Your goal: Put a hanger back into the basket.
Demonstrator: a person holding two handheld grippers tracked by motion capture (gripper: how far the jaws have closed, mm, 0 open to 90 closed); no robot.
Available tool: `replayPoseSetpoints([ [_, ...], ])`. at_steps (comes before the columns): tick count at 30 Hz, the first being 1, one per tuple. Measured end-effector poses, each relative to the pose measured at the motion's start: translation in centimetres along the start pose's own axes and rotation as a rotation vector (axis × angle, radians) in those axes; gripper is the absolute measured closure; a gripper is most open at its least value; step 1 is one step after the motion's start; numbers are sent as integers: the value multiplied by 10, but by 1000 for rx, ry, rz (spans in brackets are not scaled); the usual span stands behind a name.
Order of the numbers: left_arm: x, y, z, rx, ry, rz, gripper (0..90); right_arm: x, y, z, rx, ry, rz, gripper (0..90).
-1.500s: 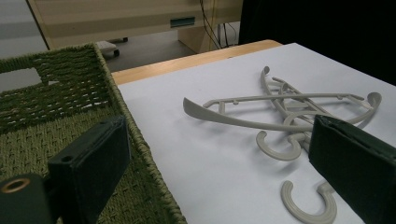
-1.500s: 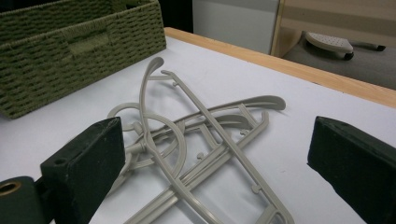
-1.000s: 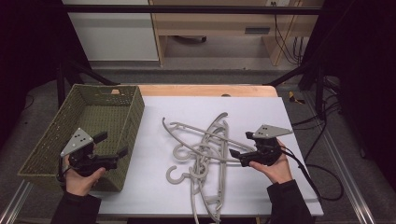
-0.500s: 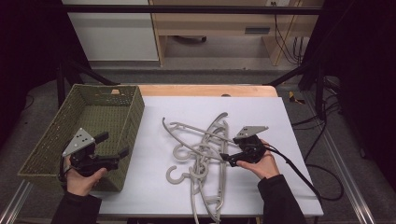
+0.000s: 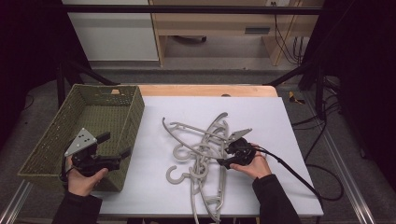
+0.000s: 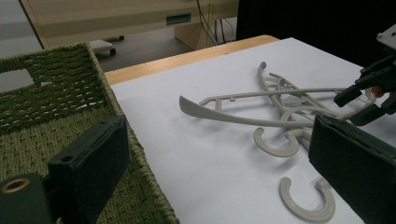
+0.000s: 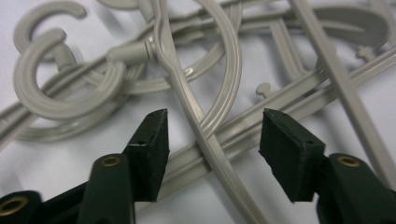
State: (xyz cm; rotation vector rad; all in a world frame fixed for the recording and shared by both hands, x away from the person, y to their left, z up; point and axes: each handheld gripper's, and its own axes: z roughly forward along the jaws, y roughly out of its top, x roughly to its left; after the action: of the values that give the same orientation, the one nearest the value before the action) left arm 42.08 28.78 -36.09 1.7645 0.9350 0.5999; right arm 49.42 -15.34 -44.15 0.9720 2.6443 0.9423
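Over the tangled hangers (image 5: pixel 201 154) on the white table (image 5: pixel 280 121), you are straddling one arm with the right gripper (image 7: pixel 210 135), jaws spread (nothing pinched yet). Your left gripper (image 5: pixel 122 153), also spread, is waiting by the empty basket (image 5: pixel 46 144).

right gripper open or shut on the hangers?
Open. In the right gripper view the right gripper has its jaws spread either side of the grey hangers, clear gaps showing.
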Motion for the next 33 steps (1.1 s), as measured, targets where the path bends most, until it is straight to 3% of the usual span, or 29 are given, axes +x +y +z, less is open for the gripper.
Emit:
replayPoseSetpoints([
  [7,0,0,1,7,-5,4,50,-1,-2,12,48,22,-22,536],
  [13,0,-1,2,8,-6,1,51,-1,-2,11,56,0,-49,677],
  [16,-1,0,2,8,-6,3,51,0,-2,10,73,-10,-53,703],
  [19,-1,-1,3,10,-6,4,51,0,-2,9,76,6,-57,733],
  [20,0,-1,3,15,-6,7,51,0,-2,8,83,35,-54,754],
  [27,-2,-1,4,16,-7,6,51,0,-2,6,96,67,-46,767],
  [33,-2,-1,3,19,-6,12,52,2,-3,7,96,42,-50,714],
])
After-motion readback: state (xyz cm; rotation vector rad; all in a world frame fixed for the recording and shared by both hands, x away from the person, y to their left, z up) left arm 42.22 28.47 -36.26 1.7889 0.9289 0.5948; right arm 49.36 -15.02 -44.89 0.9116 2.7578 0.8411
